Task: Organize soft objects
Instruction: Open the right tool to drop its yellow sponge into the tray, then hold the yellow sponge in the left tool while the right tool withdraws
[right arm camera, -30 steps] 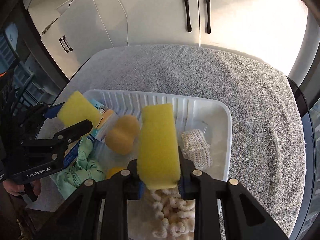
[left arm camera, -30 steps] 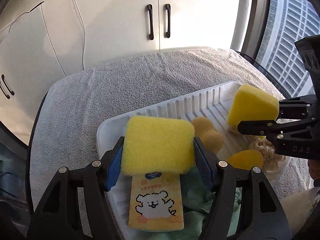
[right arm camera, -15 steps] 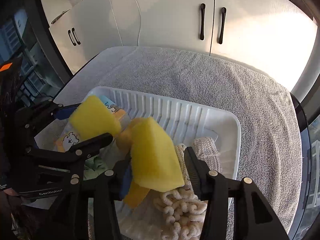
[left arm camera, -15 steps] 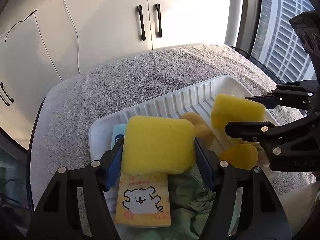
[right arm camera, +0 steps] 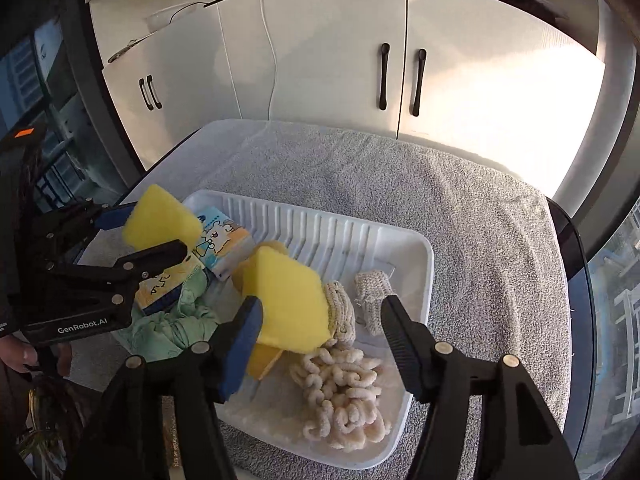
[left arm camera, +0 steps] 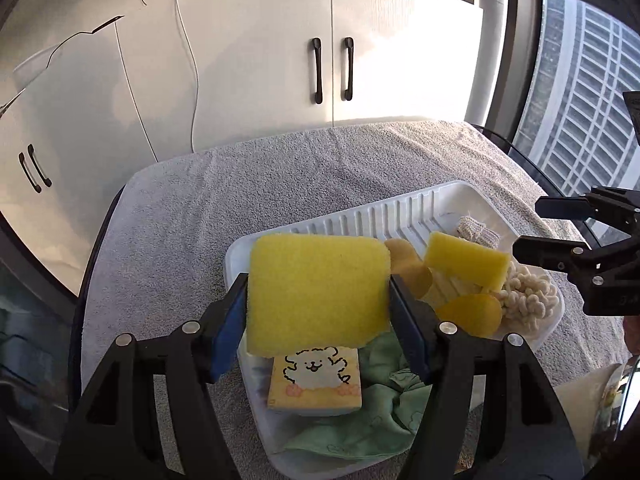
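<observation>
The left gripper point(left arm camera: 318, 300) clamps a square yellow sponge point(left arm camera: 316, 292) above the white ribbed tray point(left arm camera: 400, 212), seemingly for stowing, while the right gripper point(right arm camera: 320, 320), jaws wide, leaves a second yellow foam sponge point(right arm camera: 288, 304) at the tray's six o'clock.

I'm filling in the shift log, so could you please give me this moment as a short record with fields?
Surface: grey towel over the table
Container: white ribbed tray
Left gripper: shut on a yellow sponge, held above the tray
Right gripper: open, a second sponge lying loose beside its left finger
In tray: tissue packs, green cloth, cream noodle mop, knitted pad
Background: white cabinets
</observation>
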A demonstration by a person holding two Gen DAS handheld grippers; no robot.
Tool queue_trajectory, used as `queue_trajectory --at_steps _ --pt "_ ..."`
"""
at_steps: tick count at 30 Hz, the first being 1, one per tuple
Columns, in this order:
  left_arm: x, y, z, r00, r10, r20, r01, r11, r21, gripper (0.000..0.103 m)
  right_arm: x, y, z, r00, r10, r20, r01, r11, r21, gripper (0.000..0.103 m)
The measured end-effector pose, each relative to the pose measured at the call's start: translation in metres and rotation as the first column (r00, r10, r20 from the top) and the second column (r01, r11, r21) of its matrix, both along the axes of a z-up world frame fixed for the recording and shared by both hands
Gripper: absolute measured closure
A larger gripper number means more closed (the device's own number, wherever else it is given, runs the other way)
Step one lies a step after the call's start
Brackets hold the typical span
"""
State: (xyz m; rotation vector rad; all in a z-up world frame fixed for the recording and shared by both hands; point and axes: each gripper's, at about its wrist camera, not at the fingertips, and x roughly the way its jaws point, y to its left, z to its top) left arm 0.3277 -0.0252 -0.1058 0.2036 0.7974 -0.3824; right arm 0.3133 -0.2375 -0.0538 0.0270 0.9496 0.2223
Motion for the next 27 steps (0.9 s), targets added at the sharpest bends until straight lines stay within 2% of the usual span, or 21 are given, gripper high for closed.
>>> queue_trajectory --at_steps 3,5,11,14,17,22,24,27 --pt "-0.008 0.017 0.002 0.999 0.050 -0.010 -0.051 0.998 -0.031 0.038 -0.008 -0.022 0.000 0.989 -0.145 -0.001 0.145 0.989 -0.022 0.030" --pt "-0.017 0.030 0.002 0.995 0.102 -0.001 -0.102 0.994 -0.036 0.038 -0.018 -0.036 -0.001 0.979 -0.201 -0.017 0.201 0.979 -0.003 0.030" --pt "-0.052 0.070 0.011 0.974 0.226 0.020 -0.224 0.972 -0.066 0.038 -0.074 -0.066 0.008 0.926 -0.377 -0.038 0.376 0.926 -0.020 0.019" --pt "-0.074 0.086 0.015 0.958 0.286 0.029 -0.285 0.958 -0.038 0.038 -0.113 -0.071 0.019 0.909 -0.417 -0.008 0.417 0.909 0.011 0.005" --pt "-0.100 0.104 0.015 0.942 0.335 0.020 -0.334 0.942 -0.041 0.038 -0.152 -0.071 0.029 0.889 -0.456 0.022 0.456 0.890 0.020 0.000" --pt "-0.149 0.123 0.013 0.925 0.380 -0.015 -0.380 0.922 -0.074 0.038 -0.206 -0.059 0.028 0.872 -0.489 0.017 0.490 0.872 -0.018 0.000" --pt "-0.170 0.121 0.014 0.929 0.370 -0.026 -0.371 0.925 -0.080 0.038 -0.227 -0.048 0.029 0.865 -0.501 0.027 0.502 0.864 -0.045 0.000" --pt "-0.202 0.112 0.020 0.938 0.347 -0.024 -0.347 0.935 -0.075 0.038 -0.251 -0.030 0.031 0.875 -0.484 0.022 0.485 0.873 -0.051 0.000"
